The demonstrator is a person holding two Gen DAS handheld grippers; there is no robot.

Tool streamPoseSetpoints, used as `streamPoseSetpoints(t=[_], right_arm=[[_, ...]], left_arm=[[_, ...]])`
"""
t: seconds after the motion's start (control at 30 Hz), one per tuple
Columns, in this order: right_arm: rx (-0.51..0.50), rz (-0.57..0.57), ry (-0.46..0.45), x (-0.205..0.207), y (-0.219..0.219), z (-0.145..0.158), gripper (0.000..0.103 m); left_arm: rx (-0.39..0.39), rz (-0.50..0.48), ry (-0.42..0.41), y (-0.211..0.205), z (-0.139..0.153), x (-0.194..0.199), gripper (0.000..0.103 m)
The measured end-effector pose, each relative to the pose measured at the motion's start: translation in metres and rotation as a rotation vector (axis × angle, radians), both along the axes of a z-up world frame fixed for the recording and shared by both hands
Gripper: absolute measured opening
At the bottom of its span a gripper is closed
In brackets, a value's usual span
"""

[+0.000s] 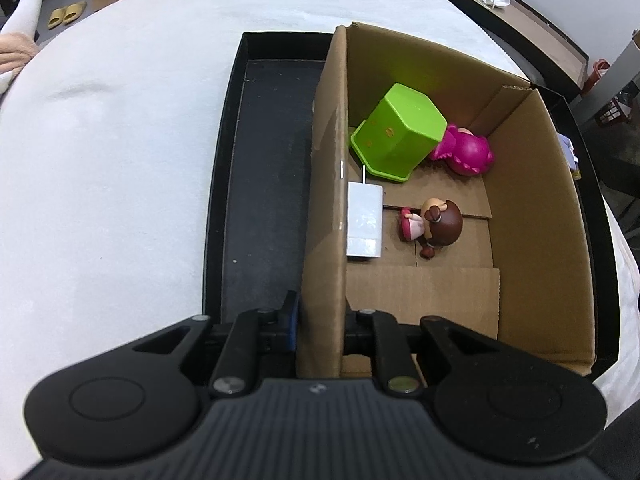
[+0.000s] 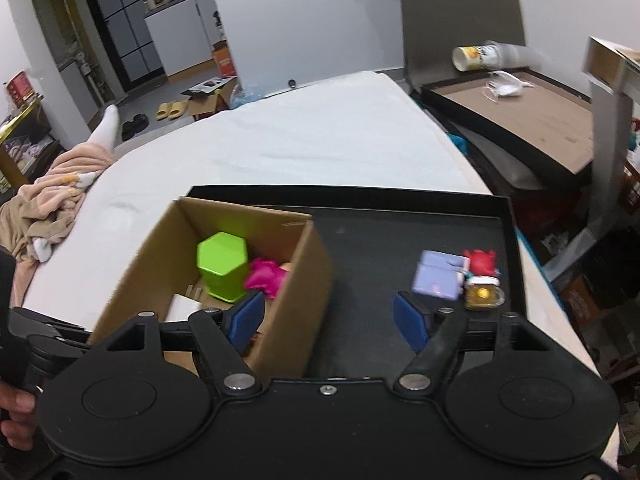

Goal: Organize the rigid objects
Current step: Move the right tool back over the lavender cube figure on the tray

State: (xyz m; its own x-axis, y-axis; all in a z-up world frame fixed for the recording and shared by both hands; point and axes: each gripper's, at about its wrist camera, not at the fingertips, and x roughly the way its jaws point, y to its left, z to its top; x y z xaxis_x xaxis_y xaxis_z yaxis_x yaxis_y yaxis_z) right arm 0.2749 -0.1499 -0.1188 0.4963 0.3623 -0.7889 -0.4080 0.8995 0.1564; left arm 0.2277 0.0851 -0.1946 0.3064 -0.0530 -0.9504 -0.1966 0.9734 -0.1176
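From the left wrist, the left claw (image 1: pixel 320 320) is clenched on the near wall of the cardboard box (image 1: pixel 532 216), one finger outside and one inside, which steadies the box where it stands in the black tray (image 1: pixel 256 168) on the white bed (image 1: pixel 112 128). Inside the box lie a green pot (image 1: pixel 400 132) tipped on its side, a pink doll (image 1: pixel 466 150) touching it, a brown-haired doll (image 1: pixel 434 222) on the floor of the box, and a white block (image 1: pixel 365 220) against the left wall. From the right wrist, the right claw (image 2: pixel 328 322) is released and holds nothing; its blue pads (image 2: pixel 410 322) stand apart above the tray (image 2: pixel 372 248), between the box (image 2: pixel 296 292) and a small cluster near the tray's far right corner: a lilac box (image 2: pixel 438 276), a red toy (image 2: pixel 482 262) and a gold trinket (image 2: pixel 484 294), all touching or just beside one another. The step in hand looks like fetching the next item from that cluster. To do it well, I would go for the lilac box first, since it is nearest and flat-sided, bring the pads down on two opposite sides, and avoid nudging the red toy beside it. The free space at the near end of the box seems the best drop spot, and the left grip should hold so the box does not slide.
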Motion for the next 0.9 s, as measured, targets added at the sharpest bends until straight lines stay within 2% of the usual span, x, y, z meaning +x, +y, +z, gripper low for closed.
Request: streamPoseSetpoints(t=[0.17, 0.47, 0.6, 0.9], right_arm=[[0.0, -0.049, -0.001, 0.006, -0.018, -0.008, 0.071], [-0.059, -0.157, -0.035, 0.012, -0.033, -0.031, 0.072], [-0.061, -0.174, -0.075, 0.014, -0.034, -0.045, 0.072], [-0.089, -0.202, -0.079, 0.03, -0.032, -0.068, 0.07]], left_arm=[[0.008, 0.01, 0.008, -0.001, -0.001, 0.001, 0.016], [0.032, 0.01, 0.019, -0.003, -0.001, 0.0, 0.016], [0.044, 0.015, 0.028, -0.004, -0.003, 0.001, 0.016], [0.048, 0.019, 0.062, -0.004, -0.01, 0.006, 0.016]])
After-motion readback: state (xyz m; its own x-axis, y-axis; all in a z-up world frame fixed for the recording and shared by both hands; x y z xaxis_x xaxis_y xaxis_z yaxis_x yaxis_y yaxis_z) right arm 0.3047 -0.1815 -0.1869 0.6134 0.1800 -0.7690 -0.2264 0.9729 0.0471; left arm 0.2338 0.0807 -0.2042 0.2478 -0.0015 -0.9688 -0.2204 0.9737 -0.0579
